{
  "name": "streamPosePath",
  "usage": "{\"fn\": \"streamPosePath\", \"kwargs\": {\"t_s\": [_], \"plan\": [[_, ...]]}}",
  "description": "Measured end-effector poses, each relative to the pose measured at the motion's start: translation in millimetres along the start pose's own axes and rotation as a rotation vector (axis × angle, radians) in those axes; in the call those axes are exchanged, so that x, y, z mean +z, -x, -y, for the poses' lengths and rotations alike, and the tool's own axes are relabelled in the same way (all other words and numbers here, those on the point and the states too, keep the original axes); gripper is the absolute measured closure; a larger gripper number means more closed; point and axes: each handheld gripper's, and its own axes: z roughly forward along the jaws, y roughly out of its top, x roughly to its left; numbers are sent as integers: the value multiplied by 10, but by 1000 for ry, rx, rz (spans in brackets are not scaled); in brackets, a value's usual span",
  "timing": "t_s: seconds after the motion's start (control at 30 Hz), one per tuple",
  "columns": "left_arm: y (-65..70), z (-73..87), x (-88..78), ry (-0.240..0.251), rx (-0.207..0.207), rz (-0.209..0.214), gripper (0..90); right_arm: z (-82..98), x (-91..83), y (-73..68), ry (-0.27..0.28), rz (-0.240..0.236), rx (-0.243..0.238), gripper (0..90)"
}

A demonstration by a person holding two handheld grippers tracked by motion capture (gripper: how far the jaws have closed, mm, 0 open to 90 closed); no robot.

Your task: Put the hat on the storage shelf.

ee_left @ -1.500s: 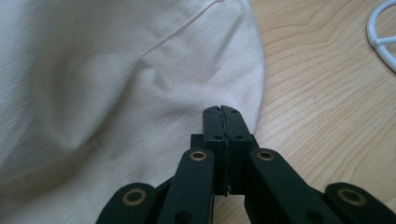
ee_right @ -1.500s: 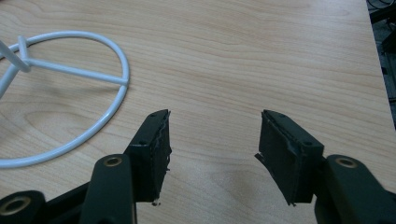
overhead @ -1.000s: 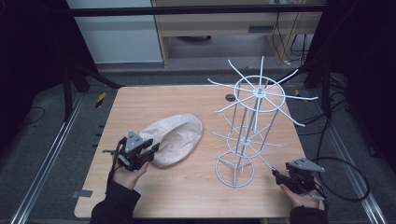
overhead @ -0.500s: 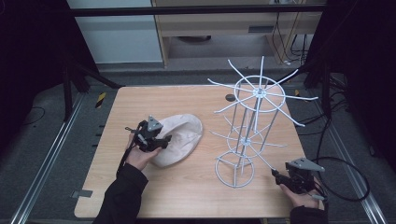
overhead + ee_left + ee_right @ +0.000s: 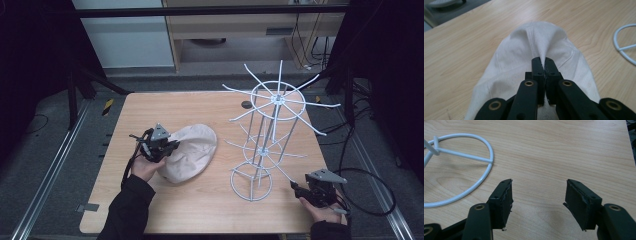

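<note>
Your left gripper (image 5: 545,65) has just pinched shut on a fold of the one cream cap (image 5: 192,152), hiding the cloth beneath. Your right gripper (image 5: 537,197) stands open and empty beside the single white wire rack (image 5: 272,135).

Lab recording bay: lone wooden table (image 5: 210,210) on grey floor, metal floor rails (image 5: 50,175) at frame left, dark frame posts, cables (image 5: 372,185) lower right (hazard tape upper left).

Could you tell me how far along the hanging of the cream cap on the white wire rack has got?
Done: the left tongs have just closed, pinching a fold of the cream cap. In hand: the cap, which lies on the table. Left: lifting it onto the white wire rack, whose arms are bare. The right tongs wait open beside the rack's base.
</note>
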Motion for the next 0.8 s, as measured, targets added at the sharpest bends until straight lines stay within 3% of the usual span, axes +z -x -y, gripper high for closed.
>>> {"fn": "streamPosePath", "kwargs": {"t_s": [0.07,0.27,0.37,0.5,0.6,0.67,0.77,0.8], "plan": [[30,-4,-64,47,32,60,887,1,-2,0,0,0,-1,390],[126,29,-110,98,72,150,886,0,2,-9,-4,-3,2,389],[182,47,-87,82,93,158,885,1,2,-13,-5,-3,4,389],[175,80,-60,69,73,155,873,1,1,-21,-9,-4,11,388],[168,97,-71,64,61,153,725,1,4,-14,-7,-3,4,385],[182,86,-180,86,54,141,609,2,5,-11,-7,-2,5,376],[204,85,-399,118,31,115,564,7,-1,-6,-5,2,9,377],[204,85,-399,118,31,115,574,7,-1,-6,-5,2,9,377]]}}
